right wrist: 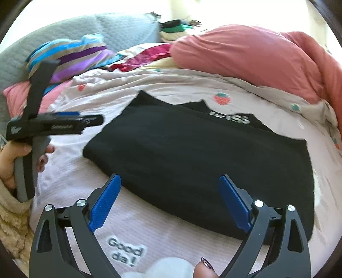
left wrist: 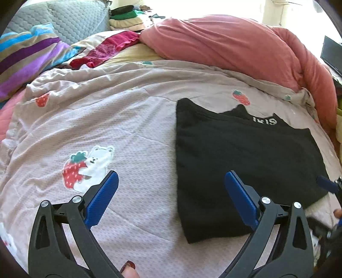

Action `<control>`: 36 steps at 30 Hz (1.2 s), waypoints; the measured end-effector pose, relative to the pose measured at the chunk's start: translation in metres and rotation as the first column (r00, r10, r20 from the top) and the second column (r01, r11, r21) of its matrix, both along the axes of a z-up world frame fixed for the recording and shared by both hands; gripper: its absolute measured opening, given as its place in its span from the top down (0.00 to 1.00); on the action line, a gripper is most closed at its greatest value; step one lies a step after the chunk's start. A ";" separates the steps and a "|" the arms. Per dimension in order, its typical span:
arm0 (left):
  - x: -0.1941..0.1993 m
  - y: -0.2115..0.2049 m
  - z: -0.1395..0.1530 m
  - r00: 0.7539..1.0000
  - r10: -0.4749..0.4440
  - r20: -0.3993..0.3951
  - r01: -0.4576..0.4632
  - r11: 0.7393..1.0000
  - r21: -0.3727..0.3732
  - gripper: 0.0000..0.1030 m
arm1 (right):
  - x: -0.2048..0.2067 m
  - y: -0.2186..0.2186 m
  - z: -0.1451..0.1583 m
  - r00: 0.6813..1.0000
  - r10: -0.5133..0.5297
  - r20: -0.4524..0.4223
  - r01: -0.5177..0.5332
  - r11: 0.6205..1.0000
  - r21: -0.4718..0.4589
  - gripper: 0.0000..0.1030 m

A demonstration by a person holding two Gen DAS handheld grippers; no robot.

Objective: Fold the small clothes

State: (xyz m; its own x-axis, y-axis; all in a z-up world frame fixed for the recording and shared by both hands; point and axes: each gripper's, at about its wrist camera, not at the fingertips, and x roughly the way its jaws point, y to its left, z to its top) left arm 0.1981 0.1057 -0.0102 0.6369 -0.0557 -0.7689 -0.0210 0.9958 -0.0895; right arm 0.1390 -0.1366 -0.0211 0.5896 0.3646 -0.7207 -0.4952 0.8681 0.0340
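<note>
**K:** Since you asked for biggest first: pale pink quilt (left wrist: 132, 119) with strawberry prints covers most of the bed. A salmon duvet (left wrist: 235, 47) is bunched along its far edge, with a grey quilted pillow (left wrist: 70, 19) at the far left and a striped cushion (left wrist: 27, 55) in front of that.

**R:** And the garment?

**K:** Black top (left wrist: 245, 158) lies flat on the quilt, folded into a rough rectangle. The neck end, with white lettering, points away from the cameras. In the left wrist view it sits right of centre; in the right wrist view it fills the middle.

**R:** Grippers?

**K:** Left gripper (left wrist: 171, 181) has its jaws spread wide with nothing between the pads. One blue finger (left wrist: 102, 198) is over bare quilt, the other over the near left corner of the top; I can't tell whether it touches. Right gripper (right wrist: 170, 185) is also spread wide and empty, over the near edge of the top. Contact is unclear there too.

**R:** Does either view see the other one?

**K:** Yes. The right wrist view has the left gripper at far left, blurred, held by a hand (right wrist: 12, 162) in a fuzzy beige sleeve (right wrist: 12, 224).

**R:** Small stuff?

**K:** Bear-with-strawberry print (left wrist: 89, 166) by the left finger. "Good da!" print (right wrist: 126, 253) under the right gripper.
</note>
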 end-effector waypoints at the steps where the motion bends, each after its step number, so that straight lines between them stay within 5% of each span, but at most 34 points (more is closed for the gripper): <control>1: 0.002 0.001 0.000 1.000 0.004 -0.001 -0.004 1.000 0.000 0.09 | 0.000 0.008 -0.001 1.000 0.017 0.005 -0.017 1.000 -0.006 0.10; 18: 0.061 0.010 -0.011 0.999 0.016 -0.034 -0.016 1.000 -0.006 0.09 | 0.009 0.094 -0.035 0.984 0.177 0.024 -0.169 0.965 -0.199 0.10; 28: 0.099 0.008 -0.022 0.997 -0.017 -0.078 0.019 1.000 0.023 0.09 | 0.013 0.122 -0.055 0.977 0.196 0.084 -0.156 0.924 -0.348 0.10; 36: 0.112 0.011 -0.029 0.995 -0.020 -0.103 0.021 1.000 0.009 0.09 | 0.025 0.131 -0.058 0.977 0.179 0.113 -0.127 0.923 -0.364 0.08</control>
State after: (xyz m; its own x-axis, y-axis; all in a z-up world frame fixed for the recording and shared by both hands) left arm 0.3105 0.1168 -0.0387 0.5534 -0.0602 -0.8307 -0.0091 0.9969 -0.0783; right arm 0.1644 -0.0059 -0.0791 0.6521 0.1959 -0.7324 -0.6000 0.7239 -0.3406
